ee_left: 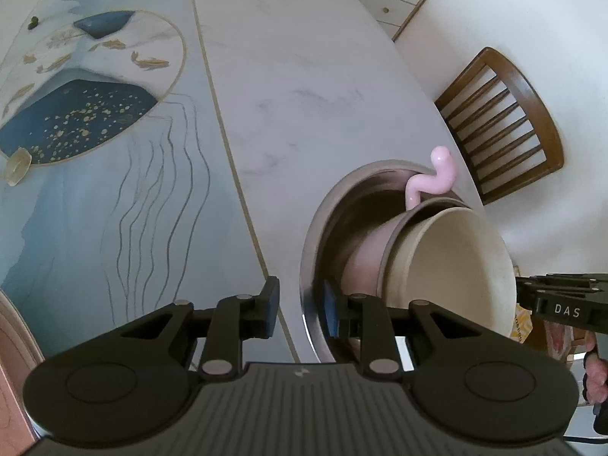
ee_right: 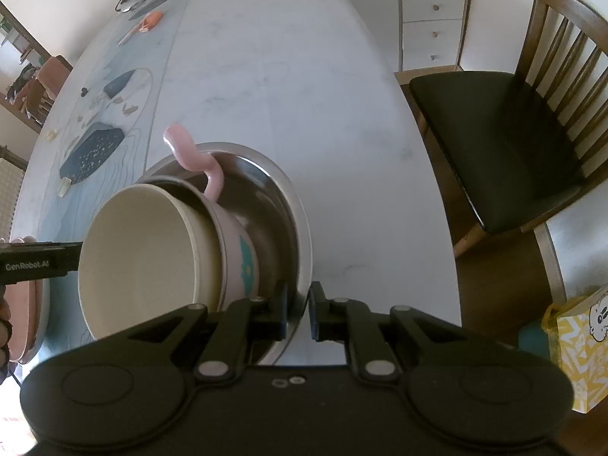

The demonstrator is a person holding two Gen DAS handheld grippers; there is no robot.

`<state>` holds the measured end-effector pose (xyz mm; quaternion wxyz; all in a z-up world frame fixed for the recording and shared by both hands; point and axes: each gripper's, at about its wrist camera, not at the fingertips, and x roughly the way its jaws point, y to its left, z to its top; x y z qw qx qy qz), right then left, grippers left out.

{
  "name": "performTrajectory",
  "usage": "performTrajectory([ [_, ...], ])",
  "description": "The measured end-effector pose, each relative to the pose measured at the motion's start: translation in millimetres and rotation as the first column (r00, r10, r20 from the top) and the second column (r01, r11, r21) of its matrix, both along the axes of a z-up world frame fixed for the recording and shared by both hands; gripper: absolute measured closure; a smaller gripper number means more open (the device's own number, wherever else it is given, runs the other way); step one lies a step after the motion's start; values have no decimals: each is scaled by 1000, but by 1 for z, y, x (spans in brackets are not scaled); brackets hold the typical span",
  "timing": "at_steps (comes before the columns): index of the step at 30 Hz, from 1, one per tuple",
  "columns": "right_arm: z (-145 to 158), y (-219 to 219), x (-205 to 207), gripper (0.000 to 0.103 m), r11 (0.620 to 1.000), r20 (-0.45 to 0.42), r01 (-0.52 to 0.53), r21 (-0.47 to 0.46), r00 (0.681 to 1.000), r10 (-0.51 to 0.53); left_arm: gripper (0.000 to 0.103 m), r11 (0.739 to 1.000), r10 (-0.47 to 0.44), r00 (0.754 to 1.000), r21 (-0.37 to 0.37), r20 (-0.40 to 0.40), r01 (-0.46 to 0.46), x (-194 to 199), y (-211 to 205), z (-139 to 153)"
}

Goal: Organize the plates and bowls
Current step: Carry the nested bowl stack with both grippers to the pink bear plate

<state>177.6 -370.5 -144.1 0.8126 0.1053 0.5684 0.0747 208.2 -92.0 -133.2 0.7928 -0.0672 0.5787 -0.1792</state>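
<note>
Marble desk (ee_left: 304,76) with a blue painted mat (ee_left: 95,121) on its left side fills both views, and a chair (ee_left: 505,121) stands off the right edge.

At the bottom centre of the left wrist view, the left tool (ee_left: 301,304) has its jaws a little apart. They straddle the near rim of the steel bowl (ee_left: 315,228), one pad outside and one inside, and neither seems to press the metal. At the bottom centre of the right wrist view, the right tool (ee_right: 299,311) is clamped on the opposite part of the same rim, its pads nearly together.

Out from the tools, the bowl holds a pink cup (ee_left: 364,258) tipped on its side. Its wavy handle (ee_left: 433,182) sticks up over the far rim. A cream bowl (ee_left: 456,258) nests in the cup, its mouth facing the lower right of the left view and the lower left of the right view.

So the stack lies between the two tools, tilted away from the right one. The left tool sits at the rim but has no grip on it, and only the right one holds. Any lift probably needs the left jaws to close first, or the tilted stack may slide.
</note>
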Motion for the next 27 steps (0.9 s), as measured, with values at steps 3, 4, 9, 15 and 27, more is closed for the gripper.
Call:
performTrajectory([
  [3, 0, 0, 0, 91, 1000, -1, 1, 0, 1000, -1, 94, 1000, -8, 1000, 3, 1, 8, 0, -3, -1],
  [4, -1, 0, 0, 91, 1000, -2, 2, -1, 1000, -2, 94, 1000, -7, 1000, 5, 3, 7, -1, -4, -1],
  [9, -1, 1, 3, 91, 1000, -15, 8, -4, 1000, -8, 95, 1000, 7, 1000, 25, 6, -7, -5, -6, 1],
  [15, 1, 10, 5, 92, 1000, -28, -8, -21, 1000, 8, 95, 998, 33, 999, 49, 0, -33, -10, -1, 3],
  [27, 18, 55, 12, 92, 993, -37, -106, -57, 994, 104, 95, 988, 143, 990, 65, 1, -142, -23, 41, 21],
])
